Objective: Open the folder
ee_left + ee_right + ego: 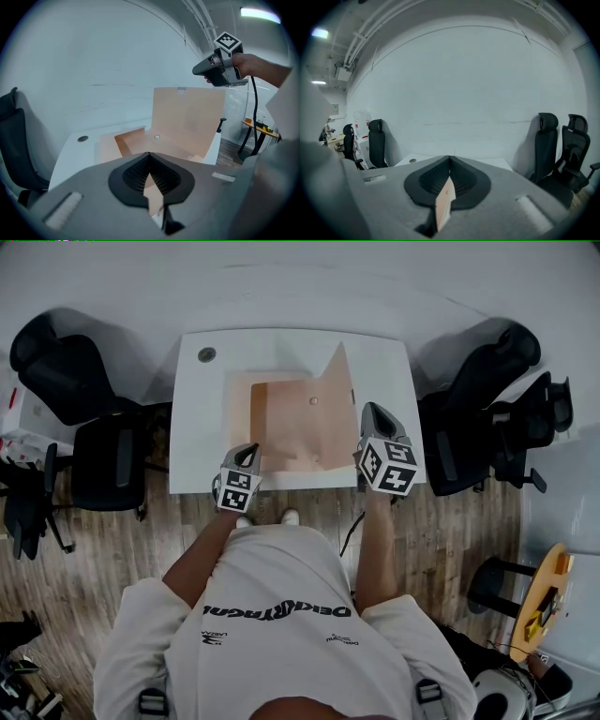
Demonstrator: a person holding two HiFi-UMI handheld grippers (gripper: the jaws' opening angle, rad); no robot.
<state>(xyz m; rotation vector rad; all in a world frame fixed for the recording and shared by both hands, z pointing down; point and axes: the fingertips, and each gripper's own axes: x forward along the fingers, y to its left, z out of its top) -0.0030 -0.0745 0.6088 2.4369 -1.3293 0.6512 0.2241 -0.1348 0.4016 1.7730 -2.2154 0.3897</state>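
Note:
A tan folder (291,432) lies on the white table (199,427). Its cover (336,381) stands raised on the right side, and a small round fastener (313,401) shows on the inner sheet. My right gripper (367,411) is shut on the cover's edge; in the right gripper view that tan edge (445,204) sits between the closed jaws (450,161). My left gripper (249,454) is at the folder's near left corner, shut on the lower sheet (152,197). The left gripper view shows the upright cover (187,122) with the right gripper (197,71) at its top.
Black office chairs stand at the left (103,465) and the right (478,409) of the table. A round cable hole (206,354) is in the table's far left corner. A round wooden side table (544,601) stands at the lower right on the wooden floor.

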